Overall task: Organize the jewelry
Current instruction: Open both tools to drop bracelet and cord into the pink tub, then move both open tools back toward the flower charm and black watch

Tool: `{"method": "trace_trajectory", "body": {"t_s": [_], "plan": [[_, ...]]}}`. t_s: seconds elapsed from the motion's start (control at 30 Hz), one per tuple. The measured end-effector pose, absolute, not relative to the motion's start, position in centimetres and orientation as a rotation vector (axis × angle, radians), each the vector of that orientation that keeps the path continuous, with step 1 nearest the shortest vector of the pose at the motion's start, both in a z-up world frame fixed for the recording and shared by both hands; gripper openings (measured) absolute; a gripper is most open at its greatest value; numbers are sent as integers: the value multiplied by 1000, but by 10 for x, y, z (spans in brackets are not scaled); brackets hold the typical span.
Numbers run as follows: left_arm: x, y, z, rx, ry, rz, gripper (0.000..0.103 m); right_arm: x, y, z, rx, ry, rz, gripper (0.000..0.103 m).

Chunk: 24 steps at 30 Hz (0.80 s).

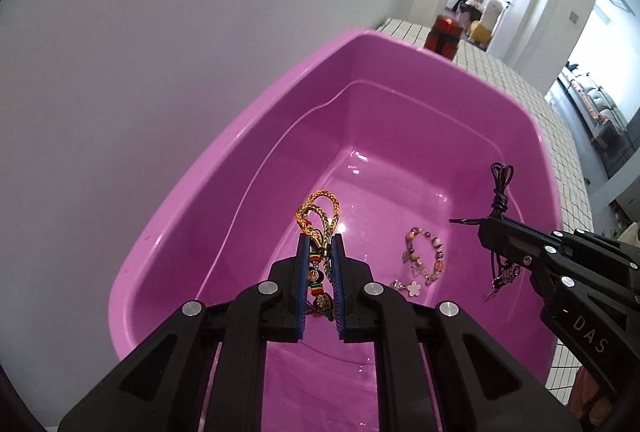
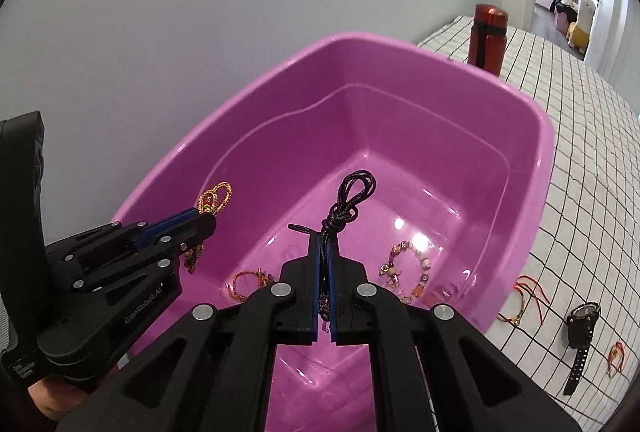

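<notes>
The left gripper [image 1: 320,244] is closed on a braided gold-and-green beaded cord bracelet [image 1: 318,216], the right gripper [image 2: 325,240] on a knotted black cord necklace [image 2: 352,195], both held over the pink plastic tub [image 2: 536,151]. On release, the cords could be snagged on the fingers or tangled with the beaded bracelet [image 2: 408,268] below.

Tub [image 2: 532,167] was pink-purple, glossy. Braided bracelet [image 1: 318,209] was gold w/ red, green, yellow beads. Cord [image 2: 354,191] was black. Bead bracelet [image 1: 426,252] was pinkish-brown, mixed. Flower charm [image 1: 414,288] was white. Bottle [image 2: 488,35] was red. Cloth [image 2: 580,159] was white w/ black grid. Watch [image 2: 582,328] was black.
</notes>
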<state>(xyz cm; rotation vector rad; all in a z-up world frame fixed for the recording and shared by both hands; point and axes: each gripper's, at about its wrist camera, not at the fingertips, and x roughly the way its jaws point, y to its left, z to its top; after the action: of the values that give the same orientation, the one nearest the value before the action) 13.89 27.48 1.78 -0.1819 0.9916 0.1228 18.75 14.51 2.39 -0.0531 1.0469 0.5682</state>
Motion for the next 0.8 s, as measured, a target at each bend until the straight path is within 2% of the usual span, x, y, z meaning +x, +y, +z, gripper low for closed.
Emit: {"method": "trace_trajectory", "body": {"t_s": [0.03, 0.07, 0.1, 0.13, 0.17, 0.2, 0.27, 0.47, 0.8], "plan": [[140, 276, 15, -186, 999, 126, 11, 188, 147, 22, -58, 1055, 565, 4], [140, 276, 14, -185, 1009, 129, 12, 189, 148, 21, -63, 1060, 561, 9], [140, 276, 14, -178, 1012, 129, 22, 191, 148, 21, -69, 1062, 552, 20], [139, 277, 15, -173, 1012, 133, 30, 194, 146, 21, -77, 1063, 542, 27], [138, 278, 17, -166, 1001, 145, 48, 195, 145, 21, -82, 1056, 531, 38], [135, 278, 21, -165, 984, 159, 69, 193, 142, 21, -85, 1050, 523, 43], [129, 280, 31, -173, 943, 183, 85, 193, 137, 26, -82, 1033, 498, 49], [124, 285, 38, -178, 936, 203, 89, 191, 123, 33, -50, 1029, 473, 58], [114, 281, 43, -168, 930, 214, 94, 167, 111, 38, -5, 1013, 476, 60]]}}
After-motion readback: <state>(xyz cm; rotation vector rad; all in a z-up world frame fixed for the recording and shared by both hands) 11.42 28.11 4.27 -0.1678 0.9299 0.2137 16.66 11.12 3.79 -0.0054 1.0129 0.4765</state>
